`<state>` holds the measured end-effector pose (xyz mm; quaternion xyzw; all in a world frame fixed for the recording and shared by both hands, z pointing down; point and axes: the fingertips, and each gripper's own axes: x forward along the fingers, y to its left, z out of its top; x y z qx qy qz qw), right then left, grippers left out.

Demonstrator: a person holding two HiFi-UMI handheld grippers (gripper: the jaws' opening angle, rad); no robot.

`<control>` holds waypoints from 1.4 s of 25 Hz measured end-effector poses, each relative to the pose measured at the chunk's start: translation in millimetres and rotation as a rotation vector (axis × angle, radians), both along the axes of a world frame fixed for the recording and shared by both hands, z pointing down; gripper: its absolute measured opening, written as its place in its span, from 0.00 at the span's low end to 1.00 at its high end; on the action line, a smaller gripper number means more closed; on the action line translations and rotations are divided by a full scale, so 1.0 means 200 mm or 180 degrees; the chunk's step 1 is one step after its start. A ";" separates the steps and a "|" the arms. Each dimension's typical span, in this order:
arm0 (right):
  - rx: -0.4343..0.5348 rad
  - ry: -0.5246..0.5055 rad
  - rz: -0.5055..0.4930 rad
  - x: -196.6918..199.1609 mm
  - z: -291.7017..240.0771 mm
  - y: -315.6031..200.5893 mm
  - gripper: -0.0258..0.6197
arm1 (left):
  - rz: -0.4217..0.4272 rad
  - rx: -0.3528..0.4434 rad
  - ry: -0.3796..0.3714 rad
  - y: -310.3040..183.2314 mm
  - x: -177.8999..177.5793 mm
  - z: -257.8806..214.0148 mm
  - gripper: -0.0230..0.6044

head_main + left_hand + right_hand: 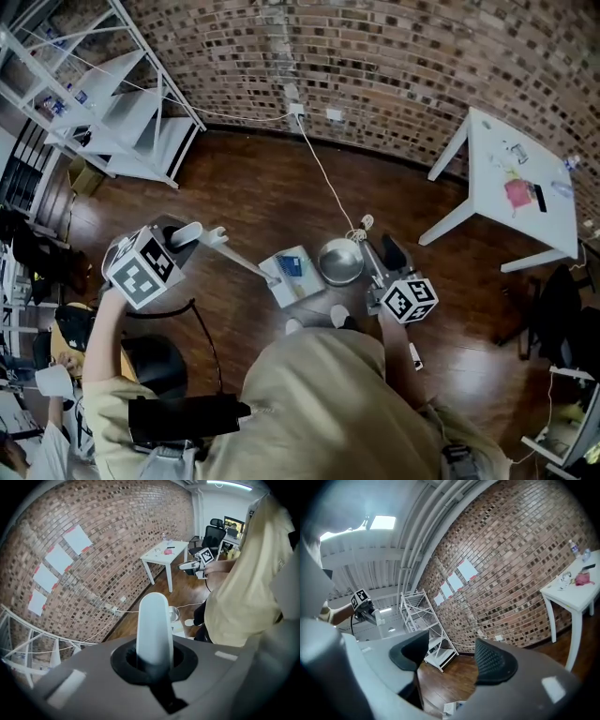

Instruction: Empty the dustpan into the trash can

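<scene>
The left tongs [192, 234] are clamped on the long white handle [239, 255] of the dustpan [286, 289], which sits low over the wooden floor [244, 197], just beside the metal trash can [322, 264], with a blue item [292, 265] in it. The right tongs [452, 656] stand narrowly apart, holding nothing. Best to bring the pan's lip over the can's rim first, then roll the handle slowly so nothing spills. No brand or writing is legible; the cubes show only square markers [141, 272].
</scene>
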<state>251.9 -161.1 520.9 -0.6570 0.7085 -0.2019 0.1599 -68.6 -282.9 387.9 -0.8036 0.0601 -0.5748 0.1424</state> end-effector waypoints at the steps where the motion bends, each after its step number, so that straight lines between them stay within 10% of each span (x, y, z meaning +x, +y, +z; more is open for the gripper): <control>1: 0.0003 -0.0001 0.0026 0.01 0.00 0.01 0.49 | 0.0053 -0.0005 0.0002 0.00 0.03 0.03 0.04; 23: -0.0120 -0.0125 0.0651 0.25 0.10 0.34 0.49 | 0.0424 0.0173 -0.0222 -0.02 0.80 0.50 0.04; 35: -0.0108 -0.0033 0.0686 0.26 0.06 0.38 0.48 | 0.0418 0.0022 -0.0931 -0.20 1.57 0.61 0.04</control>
